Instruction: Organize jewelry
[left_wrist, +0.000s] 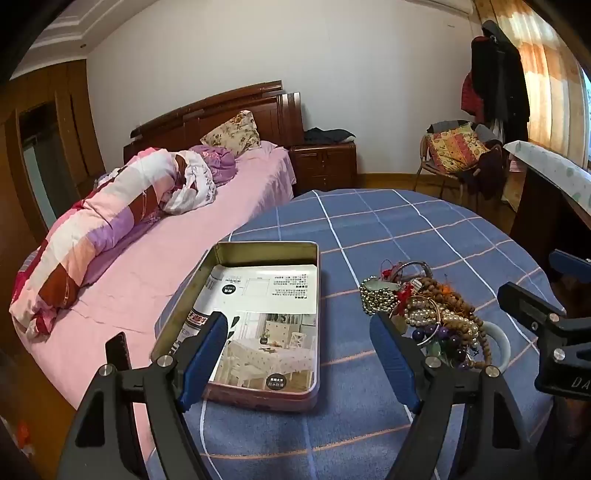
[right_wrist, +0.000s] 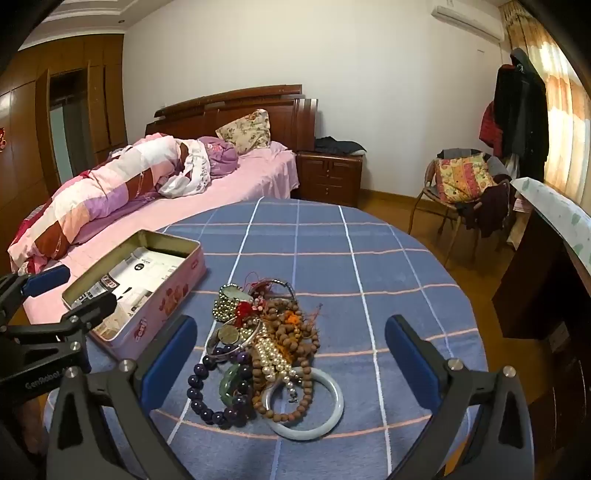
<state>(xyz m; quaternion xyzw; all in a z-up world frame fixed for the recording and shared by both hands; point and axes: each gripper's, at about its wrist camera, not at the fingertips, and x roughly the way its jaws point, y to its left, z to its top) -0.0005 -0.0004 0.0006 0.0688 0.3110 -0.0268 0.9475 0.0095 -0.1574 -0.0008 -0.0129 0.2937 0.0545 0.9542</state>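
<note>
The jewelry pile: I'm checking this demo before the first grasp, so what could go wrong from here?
1. The jewelry pile is tangled: wooden beads, pearls and the purple bead bracelet overlap, so lifting one piece may drag others along.
2. The pale jade bangle lies partly under the strands; it looks smooth and could slip from the open right gripper.
3. The tin sits at the table's edge nearest the bed; a nudge from the left gripper might shift it off.

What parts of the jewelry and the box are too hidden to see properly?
- Left wrist view: the left hand-held gripper covers the tin's near left corner and the pile's near edge.
- Right wrist view: the tin's wall hides much of its inside.
- Both views: the print on the paper in the tin is too small to read.
- Tangled strands cannot be counted.
</note>
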